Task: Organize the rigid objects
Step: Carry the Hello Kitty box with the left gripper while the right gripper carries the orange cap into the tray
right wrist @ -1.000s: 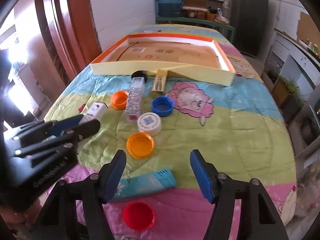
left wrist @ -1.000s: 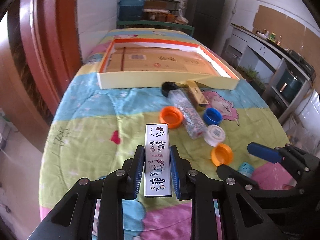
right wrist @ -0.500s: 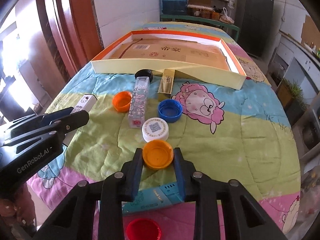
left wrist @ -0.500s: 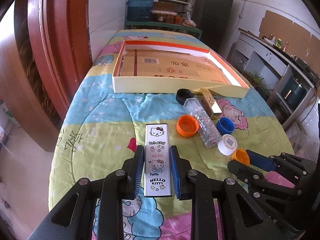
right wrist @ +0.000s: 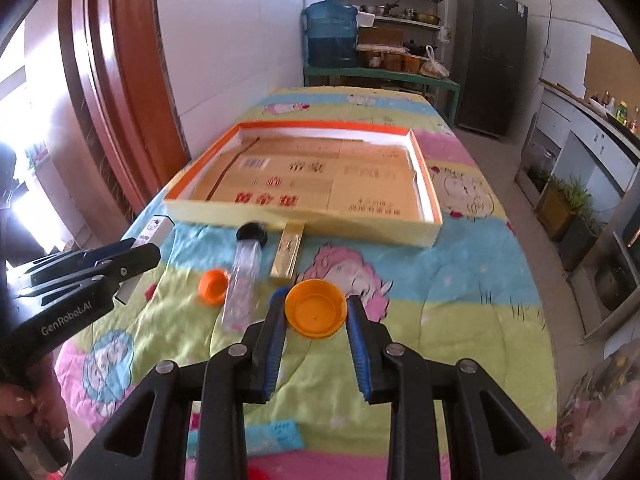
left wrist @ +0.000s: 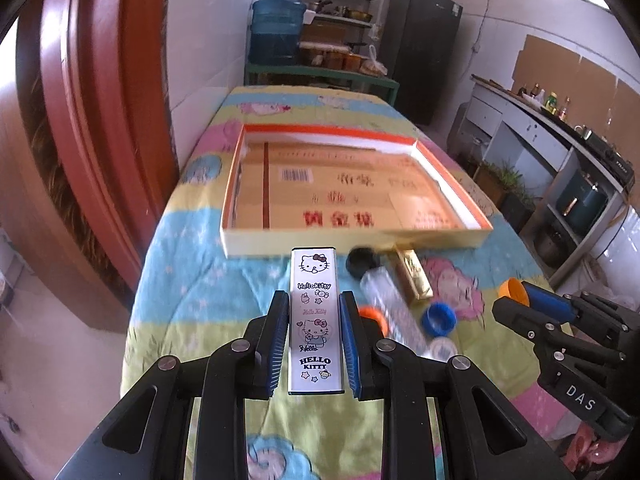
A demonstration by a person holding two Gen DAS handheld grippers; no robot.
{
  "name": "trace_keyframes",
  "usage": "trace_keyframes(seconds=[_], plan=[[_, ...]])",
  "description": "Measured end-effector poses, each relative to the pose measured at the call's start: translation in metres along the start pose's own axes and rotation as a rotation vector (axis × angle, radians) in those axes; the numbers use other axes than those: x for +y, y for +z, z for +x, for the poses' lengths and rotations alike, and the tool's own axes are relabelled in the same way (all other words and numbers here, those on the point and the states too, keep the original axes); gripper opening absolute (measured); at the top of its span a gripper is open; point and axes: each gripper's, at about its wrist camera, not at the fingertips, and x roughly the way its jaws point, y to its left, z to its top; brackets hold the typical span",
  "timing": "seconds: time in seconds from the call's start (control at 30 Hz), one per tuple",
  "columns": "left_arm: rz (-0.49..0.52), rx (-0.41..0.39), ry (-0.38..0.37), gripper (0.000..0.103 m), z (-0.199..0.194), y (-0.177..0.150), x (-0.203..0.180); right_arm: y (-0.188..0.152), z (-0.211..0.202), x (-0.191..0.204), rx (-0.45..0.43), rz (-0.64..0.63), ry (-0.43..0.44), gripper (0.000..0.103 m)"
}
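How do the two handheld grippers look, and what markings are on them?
Both are black plastic with silver screws and ribbed blue pads. The left gripper is printed "GenRobot.AI" in white; the right gripper shows the white letters "DAS".

A white Hello Kitty case is held lengthwise above the quilt. An orange cap is held hollow side up. An open, shallow orange-rimmed box lies beyond, lined with cardboard.
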Motion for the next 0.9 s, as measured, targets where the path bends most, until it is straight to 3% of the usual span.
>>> trace_keyframes(seconds=[0.57, 0.9], plan=[[0.01, -0.003, 0.019, 0.026, 0.052, 0.082, -0.002, 0.078, 0.043, -0.034, -0.027, -0.006, 0.073, 0.031], [-0.005, 0.039, 0.07, 0.026, 0.1, 0.104, 0.005, 0.107, 0.104, -0.046, 0.058, -0.003, 0.067, 0.031]])
